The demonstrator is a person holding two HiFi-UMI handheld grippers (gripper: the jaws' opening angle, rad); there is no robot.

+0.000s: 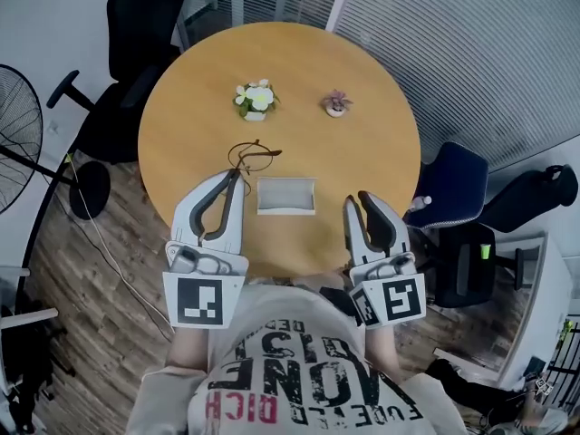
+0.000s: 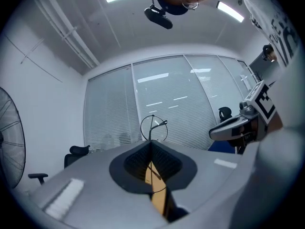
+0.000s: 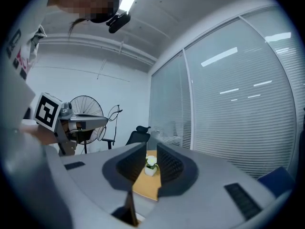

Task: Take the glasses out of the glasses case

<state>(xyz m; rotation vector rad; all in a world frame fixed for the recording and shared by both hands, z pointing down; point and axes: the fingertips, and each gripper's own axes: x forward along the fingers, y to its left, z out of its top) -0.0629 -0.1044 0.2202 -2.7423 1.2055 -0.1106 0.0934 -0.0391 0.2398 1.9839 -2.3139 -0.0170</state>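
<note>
Glasses out of the case, pinched by the left gripper
The glasses sit mid-frame, up and left of the open case on the table; the left gripper clamps one temple arm, while the right gripper is spread, empty.

The thin wire-framed glasses stick out just beyond the fingertips of the left gripper, over the round wooden table. The open white rectangular case lies on the table between those fingertips and the right gripper. A white-flowered pot plant and a pink pot plant stand farther ahead.
</note>
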